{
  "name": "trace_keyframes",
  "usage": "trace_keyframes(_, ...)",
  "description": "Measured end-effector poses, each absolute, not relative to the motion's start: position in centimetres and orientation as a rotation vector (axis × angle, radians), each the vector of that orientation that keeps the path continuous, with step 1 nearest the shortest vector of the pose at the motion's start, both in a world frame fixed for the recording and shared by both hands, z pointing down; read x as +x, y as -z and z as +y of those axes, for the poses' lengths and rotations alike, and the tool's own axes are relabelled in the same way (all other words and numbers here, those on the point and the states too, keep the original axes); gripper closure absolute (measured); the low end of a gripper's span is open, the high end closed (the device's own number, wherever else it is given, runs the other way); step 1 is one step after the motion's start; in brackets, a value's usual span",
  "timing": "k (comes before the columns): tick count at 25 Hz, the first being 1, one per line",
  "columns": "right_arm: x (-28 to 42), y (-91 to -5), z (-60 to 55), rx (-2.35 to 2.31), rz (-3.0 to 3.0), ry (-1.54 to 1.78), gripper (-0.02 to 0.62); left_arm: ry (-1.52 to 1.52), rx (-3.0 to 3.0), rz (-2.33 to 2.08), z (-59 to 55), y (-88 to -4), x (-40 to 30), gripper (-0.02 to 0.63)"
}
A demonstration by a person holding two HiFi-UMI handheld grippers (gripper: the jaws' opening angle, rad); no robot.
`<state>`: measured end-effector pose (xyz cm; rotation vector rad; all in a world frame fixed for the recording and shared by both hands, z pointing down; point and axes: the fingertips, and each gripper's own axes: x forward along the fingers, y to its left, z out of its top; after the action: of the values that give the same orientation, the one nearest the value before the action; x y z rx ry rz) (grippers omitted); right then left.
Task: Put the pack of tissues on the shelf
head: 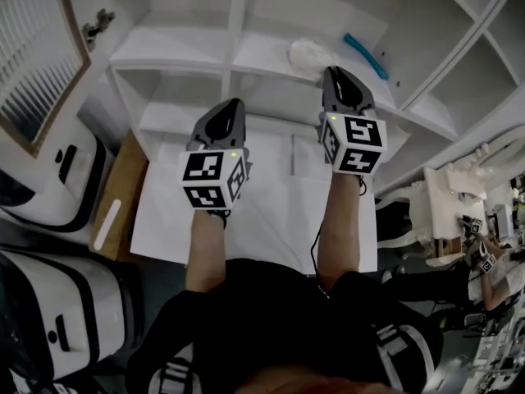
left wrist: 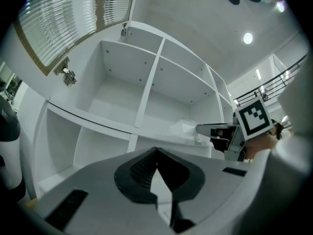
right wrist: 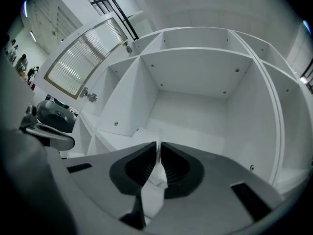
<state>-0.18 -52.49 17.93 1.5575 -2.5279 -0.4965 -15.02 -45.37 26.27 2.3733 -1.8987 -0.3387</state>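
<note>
Seemingly the white, crinkly plastic-wrapped pack of tissues (head: 305, 56) already rests on a board of the white wooden shelf (head: 180, 52), near its front edge. Yet the right gripper (head: 336, 72) has its fingers pinched almost together on a thin fold of the wrapper. Drawing back without letting go would likely drag the pack off that edge, and the flimsy film might slip or tear. The left gripper (head: 236, 105) hangs lower, fingers together on nothing, apart from the pack.

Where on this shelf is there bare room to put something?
Bare: the compartment left of the divider, and the lower compartment beneath it. Crowded right of it: pack of tissues, right gripper, blue object.
</note>
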Motion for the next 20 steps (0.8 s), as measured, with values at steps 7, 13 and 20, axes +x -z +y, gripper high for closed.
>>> trace_keyframes(7, 0.0, -18.1, -51.2, 1.511, -2.632, 0.5, 0.439, 0.332, 2.387, -1.881, -45.1, -26.4, -14.0, 0.595)
trace_keyframes(13, 2.2, -18.1, -49.7, 1.541, -2.716, 0.46, 0.439, 0.297, 2.417, -1.815, -44.8, -27.1, -11.0, 0.595)
trace_keyframes(20, 3.6, -20.0, -47.7, 1.492, -2.777, 0.369, 0.476, 0.253, 2.425, -1.742, -44.2, -28.5, -7.6, 0.595)
